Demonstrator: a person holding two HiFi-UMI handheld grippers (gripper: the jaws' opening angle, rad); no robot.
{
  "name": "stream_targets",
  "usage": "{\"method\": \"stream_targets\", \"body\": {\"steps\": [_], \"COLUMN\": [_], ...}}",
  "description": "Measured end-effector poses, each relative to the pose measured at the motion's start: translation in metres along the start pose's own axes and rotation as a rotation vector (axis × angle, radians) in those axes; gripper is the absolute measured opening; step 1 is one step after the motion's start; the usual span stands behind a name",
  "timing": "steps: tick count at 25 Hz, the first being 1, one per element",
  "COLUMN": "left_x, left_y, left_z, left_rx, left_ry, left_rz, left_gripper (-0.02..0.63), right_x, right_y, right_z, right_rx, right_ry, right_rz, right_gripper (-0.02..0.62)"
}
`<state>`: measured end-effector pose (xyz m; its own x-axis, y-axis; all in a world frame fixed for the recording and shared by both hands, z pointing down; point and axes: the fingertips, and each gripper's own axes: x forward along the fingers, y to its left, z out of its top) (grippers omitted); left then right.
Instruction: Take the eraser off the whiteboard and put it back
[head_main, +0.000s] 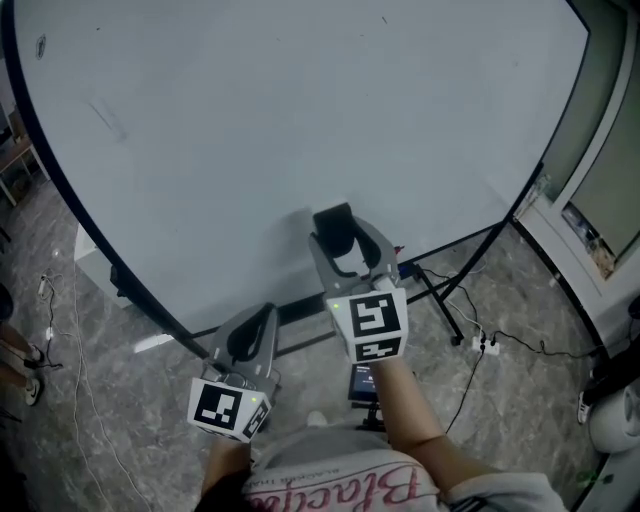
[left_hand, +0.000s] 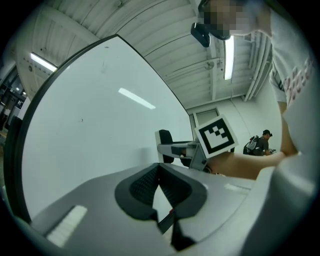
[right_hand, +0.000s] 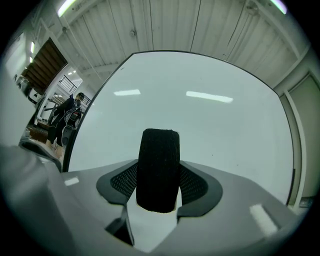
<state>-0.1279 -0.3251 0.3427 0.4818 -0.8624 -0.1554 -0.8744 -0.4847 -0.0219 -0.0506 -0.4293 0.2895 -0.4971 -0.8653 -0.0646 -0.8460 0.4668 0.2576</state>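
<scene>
The black eraser (head_main: 334, 228) is clamped upright between the jaws of my right gripper (head_main: 345, 250), which is shut on it. In the right gripper view the eraser (right_hand: 159, 170) fills the gap between the pads, with the whiteboard (right_hand: 200, 125) straight ahead. It sits close to the lower part of the whiteboard (head_main: 300, 120); I cannot tell if it touches. My left gripper (head_main: 254, 328) is lower and to the left, its jaws shut with nothing in them. In the left gripper view, beyond my left gripper (left_hand: 160, 169), the eraser (left_hand: 164, 144) shows beside the board.
The board's black frame and stand legs (head_main: 300, 312) run across the grey marble floor. Cables and a power strip (head_main: 485, 345) lie to the right, near a door frame (head_main: 585, 190). A person (left_hand: 262, 142) stands far off in the room.
</scene>
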Motion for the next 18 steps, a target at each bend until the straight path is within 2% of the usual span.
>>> {"method": "stream_targets", "body": {"steps": [9,18], "left_x": [0.015,0.027], "left_y": [0.020,0.029], "left_z": [-0.001,0.001], "left_rx": [0.004,-0.010], "left_ry": [-0.007,0.002], "left_rz": [0.024,0.020], "left_gripper": [-0.003,-0.003], "right_x": [0.039,0.044], "right_y": [-0.006,-0.006], "right_z": [0.011,0.013], "right_rx": [-0.004,-0.010], "right_ry": [-0.028,-0.058], "right_rz": [0.005,0.035], "right_gripper": [0.242,0.253]}}
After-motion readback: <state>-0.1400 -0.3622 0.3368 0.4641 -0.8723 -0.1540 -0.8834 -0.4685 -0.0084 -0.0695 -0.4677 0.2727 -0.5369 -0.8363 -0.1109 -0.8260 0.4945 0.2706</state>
